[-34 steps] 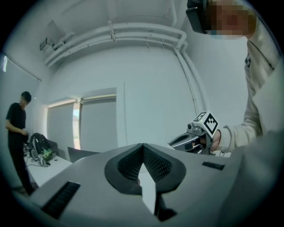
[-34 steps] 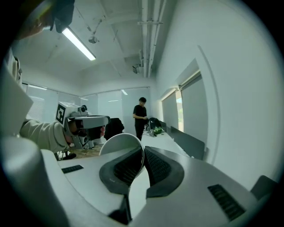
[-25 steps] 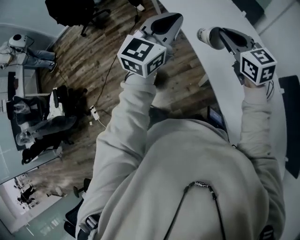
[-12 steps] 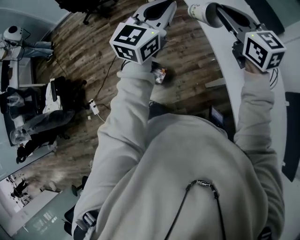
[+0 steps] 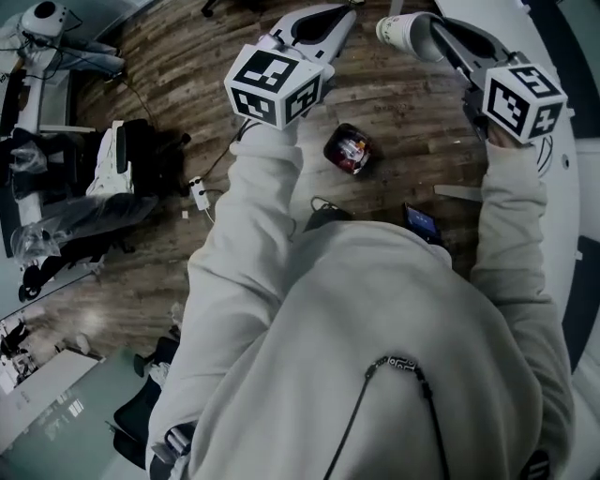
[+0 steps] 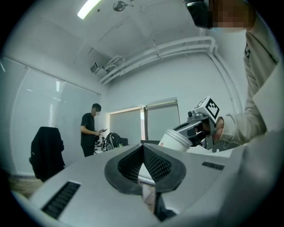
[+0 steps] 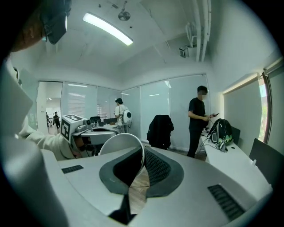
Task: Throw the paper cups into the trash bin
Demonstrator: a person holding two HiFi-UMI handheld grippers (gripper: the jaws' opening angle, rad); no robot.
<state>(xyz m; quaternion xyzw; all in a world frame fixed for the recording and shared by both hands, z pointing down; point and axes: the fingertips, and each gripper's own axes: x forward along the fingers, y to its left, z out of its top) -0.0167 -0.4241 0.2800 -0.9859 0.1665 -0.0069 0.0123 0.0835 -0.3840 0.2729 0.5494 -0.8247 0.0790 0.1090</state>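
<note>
Apparently, the light, crushable paper cup (image 5: 397,30) is pinched at its stiffer rim by the right tool (image 7: 143,154), while the left tool (image 6: 142,147) is clenched empty.

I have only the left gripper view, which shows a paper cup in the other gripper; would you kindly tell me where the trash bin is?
Observer: In the head view the trash bin stands on the wooden floor, below and left of the paper cup in the picture, with red and white litter inside.
Operator: Thank you; how is the cup gripped?
Observer: In the right gripper view the right gripper is shut on the cup's edge; the rest of the cup sits left of the jaws.
</note>
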